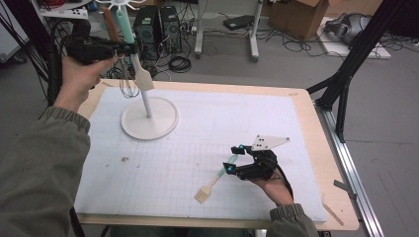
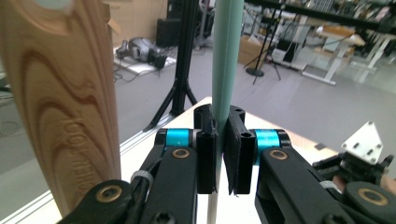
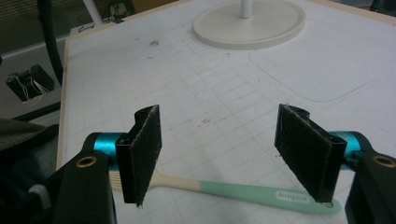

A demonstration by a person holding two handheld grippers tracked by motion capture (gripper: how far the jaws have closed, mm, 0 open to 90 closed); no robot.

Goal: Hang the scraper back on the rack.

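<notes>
clamping hanging spatula (image 2: 227,56), left gripper (image 2: 220,154); right gripper (image 3: 219,154) apart over brush (image 3: 243,190)

— What's your left gripper (image 2: 218,154) clamped on?

— A spatula (image 1: 137,64) with a mint-green handle, hanging upright beside the rack's white pole, its pale flat blade pointing down above the round base.

— And under your right gripper (image 3: 219,149)?

— A brush (image 3: 243,189) lying flat on the white mat, mint-green handle joined to a pale wooden neck, between your spread jaws, untouched.
</notes>
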